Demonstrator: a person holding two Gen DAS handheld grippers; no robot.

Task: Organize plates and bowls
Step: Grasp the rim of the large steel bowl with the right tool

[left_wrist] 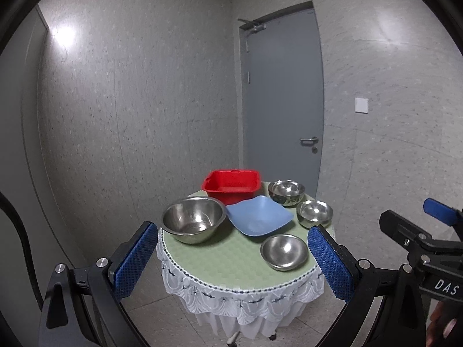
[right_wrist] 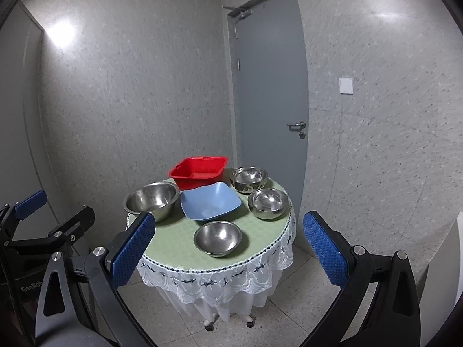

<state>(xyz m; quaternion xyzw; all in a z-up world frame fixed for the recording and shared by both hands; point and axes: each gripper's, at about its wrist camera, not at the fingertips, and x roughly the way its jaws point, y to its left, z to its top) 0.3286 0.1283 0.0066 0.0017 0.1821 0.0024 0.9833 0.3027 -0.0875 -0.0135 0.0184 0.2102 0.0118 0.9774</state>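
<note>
Both the left gripper [left_wrist: 233,257] and the right gripper [right_wrist: 228,248] are wide apart, holding nothing, in front of the table's [left_wrist: 220,263] near edge where shiny bowls sit.

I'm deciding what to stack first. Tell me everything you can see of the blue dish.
The blue dish is a shallow, squarish plate-bowl with upswept corners, matte and plastic-looking, empty and upright. It sits mid-table on the green cloth, right in front of the red tub; whether they touch is unclear. Neither gripper touches it.
</note>
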